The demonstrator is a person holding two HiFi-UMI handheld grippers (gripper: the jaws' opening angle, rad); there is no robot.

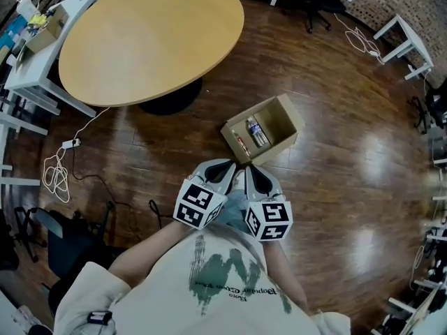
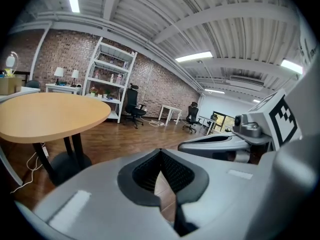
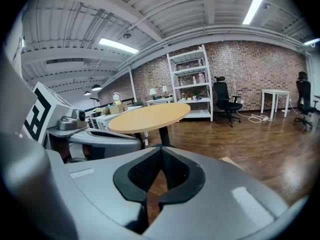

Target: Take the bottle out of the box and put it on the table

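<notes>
An open cardboard box (image 1: 278,119) stands on the wooden floor just right of the round wooden table (image 1: 150,37). A bottle (image 1: 256,132) with a dark label lies inside it beside another small item. My left gripper (image 1: 230,164) and right gripper (image 1: 250,167) are held side by side just short of the box's near corner, both shut and empty. In the left gripper view the left gripper (image 2: 161,153) has its pads meeting, and the table (image 2: 47,115) is at the left. The right gripper (image 3: 160,152) points past the table (image 3: 150,117).
White desks (image 1: 38,61) with clutter line the left side, with a power strip (image 1: 70,144) and coiled cables (image 1: 56,176) on the floor. A white side table (image 1: 405,40) and an office chair (image 1: 314,5) stand at the far right. A white shelf unit (image 2: 107,84) stands against the brick wall.
</notes>
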